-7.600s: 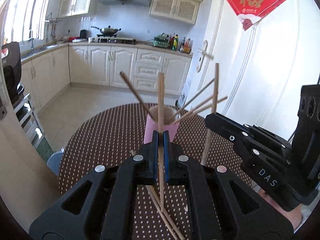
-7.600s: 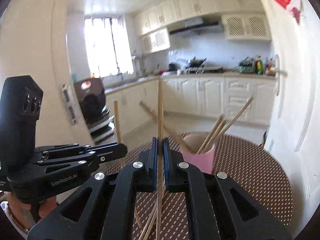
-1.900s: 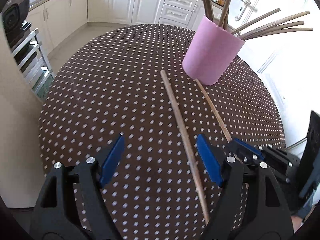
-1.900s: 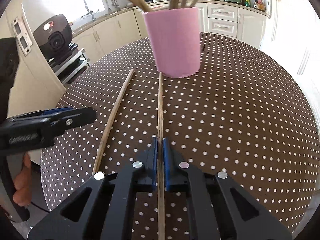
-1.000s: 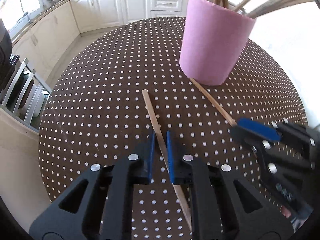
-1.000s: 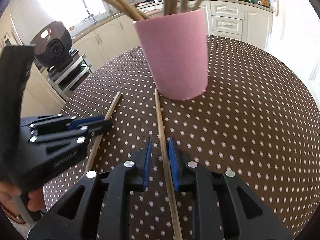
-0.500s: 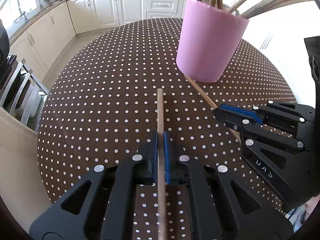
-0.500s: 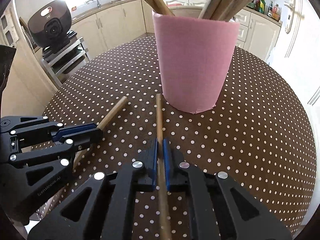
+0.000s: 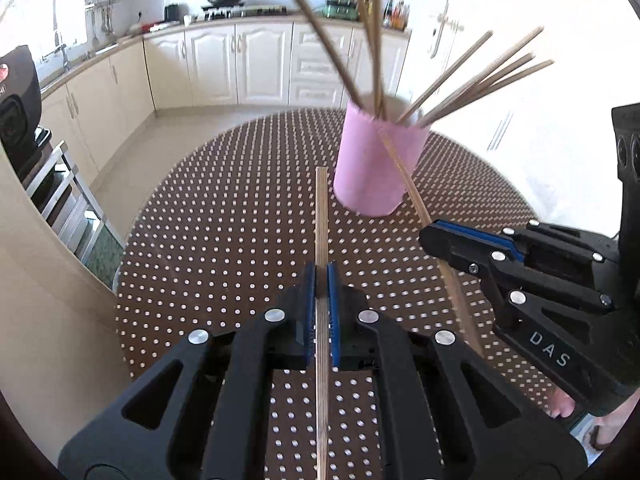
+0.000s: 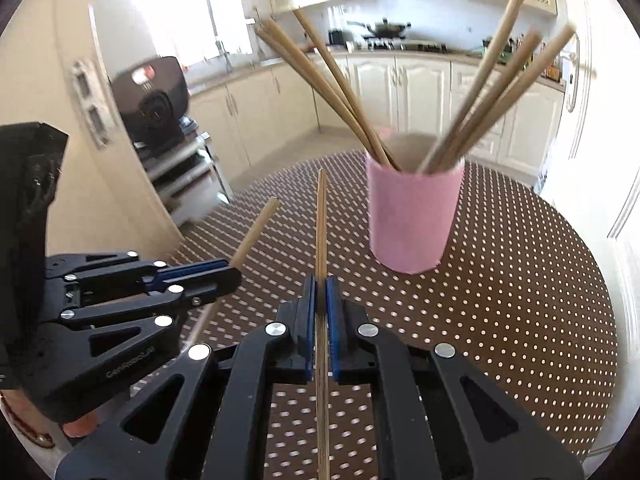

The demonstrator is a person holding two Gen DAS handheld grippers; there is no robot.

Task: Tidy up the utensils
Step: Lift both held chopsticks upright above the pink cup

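Note:
A pink cup holding several wooden chopsticks stands on the brown dotted round table; it also shows in the right wrist view. My left gripper is shut on a chopstick and holds it above the table, pointing toward the cup's left side. My right gripper is shut on another chopstick, lifted and pointing left of the cup. The right gripper shows in the left wrist view with its chopstick. The left gripper shows in the right wrist view.
The table edge curves round on the left, with the kitchen floor beyond. A black appliance on a rack stands to the left. White cabinets line the back wall and a white door is at right.
Both grippers have lifted their chopsticks off the table and tilted upward; the cup now appears farther and lower in both views.

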